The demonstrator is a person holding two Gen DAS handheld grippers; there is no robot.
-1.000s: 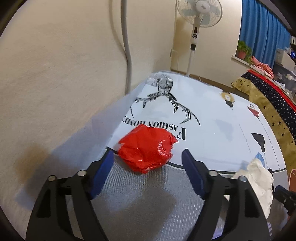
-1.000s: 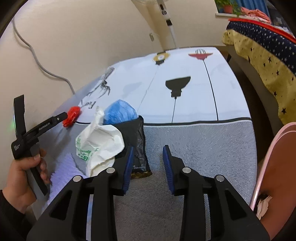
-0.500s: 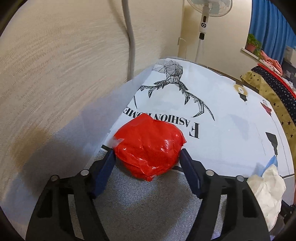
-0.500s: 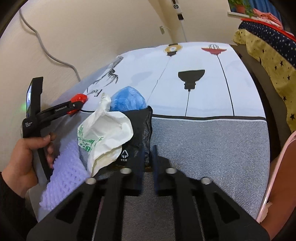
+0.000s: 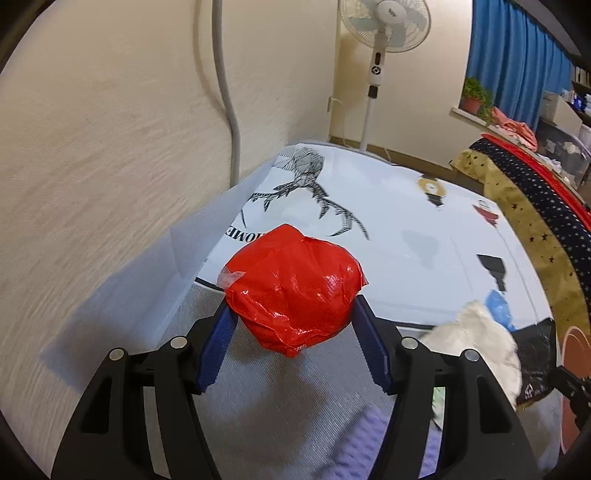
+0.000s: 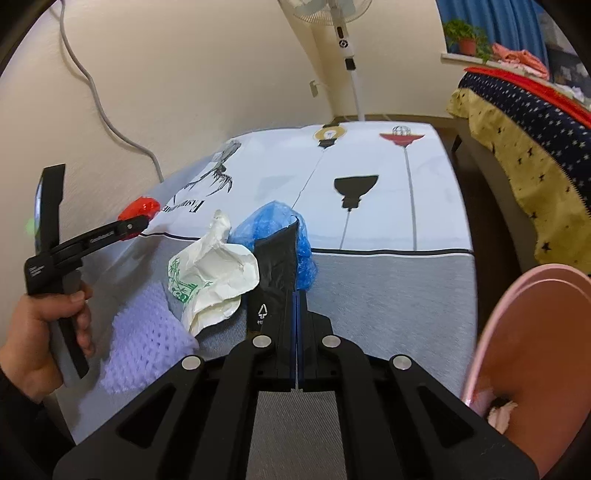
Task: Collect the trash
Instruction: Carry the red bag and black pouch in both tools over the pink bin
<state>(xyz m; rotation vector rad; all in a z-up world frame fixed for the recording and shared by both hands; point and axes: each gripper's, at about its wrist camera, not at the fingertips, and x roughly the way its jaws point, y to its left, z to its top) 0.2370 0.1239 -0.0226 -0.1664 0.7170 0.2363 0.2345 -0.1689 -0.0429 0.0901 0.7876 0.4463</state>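
Bed surface (image 5: 406, 221): left gripper (image 5: 295, 325) closing on red wad (image 5: 291, 288); right gripper (image 6: 296, 299) apparently clamping black bag (image 6: 275, 266).

A standing fan (image 5: 384, 22) by the wall, blue curtains (image 5: 517, 59), a potted plant (image 6: 461, 37) on the sill.

left gripper (image 5: 293, 332): black frame, blue ribbed pads, silver screws | right gripper (image 6: 296, 295): same | sleeve (image 6: 11, 413): dark

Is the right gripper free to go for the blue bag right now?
Probably not yet. The right gripper is shut on the black bag, which stands between it and the blue bag just behind. It would have to drop or stow the black bag first.
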